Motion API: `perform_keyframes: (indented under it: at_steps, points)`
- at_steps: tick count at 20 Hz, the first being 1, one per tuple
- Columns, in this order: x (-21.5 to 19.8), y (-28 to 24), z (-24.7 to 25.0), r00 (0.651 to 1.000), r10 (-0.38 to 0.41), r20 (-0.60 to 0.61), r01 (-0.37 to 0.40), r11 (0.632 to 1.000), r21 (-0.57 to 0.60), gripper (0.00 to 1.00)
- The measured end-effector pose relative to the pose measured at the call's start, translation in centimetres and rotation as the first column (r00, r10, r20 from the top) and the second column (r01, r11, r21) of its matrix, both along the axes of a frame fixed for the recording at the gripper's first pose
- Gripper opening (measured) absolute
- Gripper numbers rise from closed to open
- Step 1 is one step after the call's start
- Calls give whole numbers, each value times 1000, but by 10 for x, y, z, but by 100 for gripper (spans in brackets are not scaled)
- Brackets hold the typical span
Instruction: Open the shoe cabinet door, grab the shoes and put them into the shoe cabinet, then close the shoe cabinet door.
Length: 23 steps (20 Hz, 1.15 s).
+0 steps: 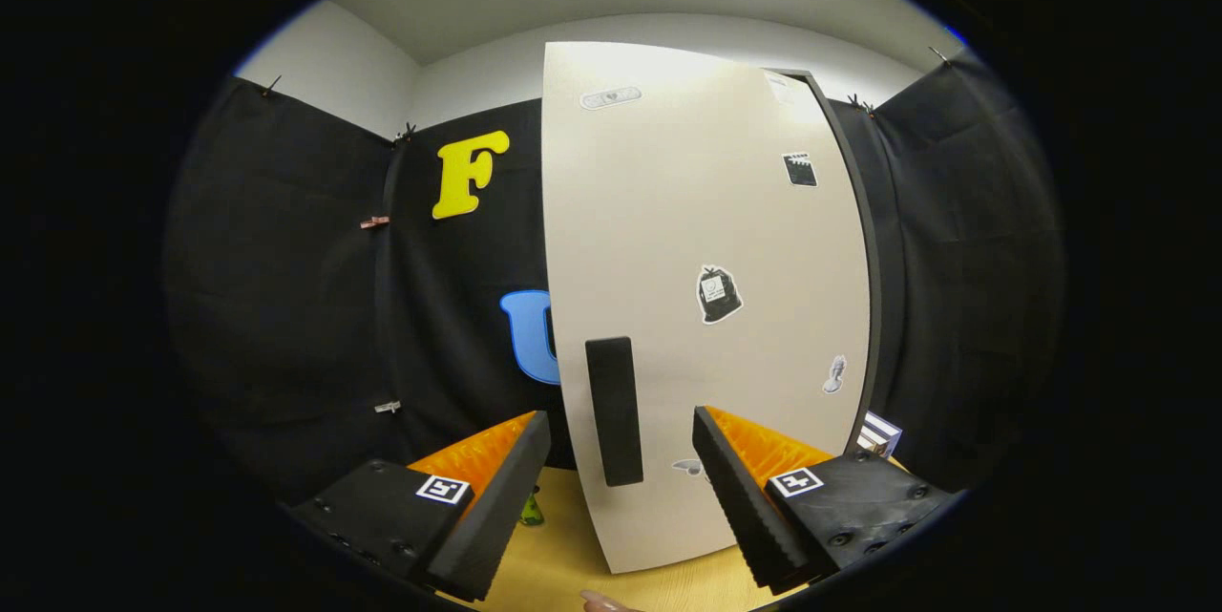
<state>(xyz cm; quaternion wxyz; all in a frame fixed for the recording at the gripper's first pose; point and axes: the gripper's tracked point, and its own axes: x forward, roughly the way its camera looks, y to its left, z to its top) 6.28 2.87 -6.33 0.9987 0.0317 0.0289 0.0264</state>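
Between the spread fingers of the hand-held gripper (621, 488), holding nothing, the black handle (613, 410) sits just ahead on the white door (706, 306). A skewed closing could slip off its narrow edge. Shoes, cabinet interior and the small green object (531, 509) on the surface (563, 564) are hard to make out.

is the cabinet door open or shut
Cannot tell for sure. The door looks flush with the dark frame on its right, no interior showing. The open gripper frames the handle without gripping it.
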Motion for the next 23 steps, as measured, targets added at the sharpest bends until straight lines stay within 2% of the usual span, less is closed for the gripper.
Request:
perform_keyframes:
  at_steps: [9,23]
  points:
    - [6,11,-11,999,22,-31,-23,999,-36,98]
    - [18,-5,-7,999,-46,-1,46,998,-45,98]
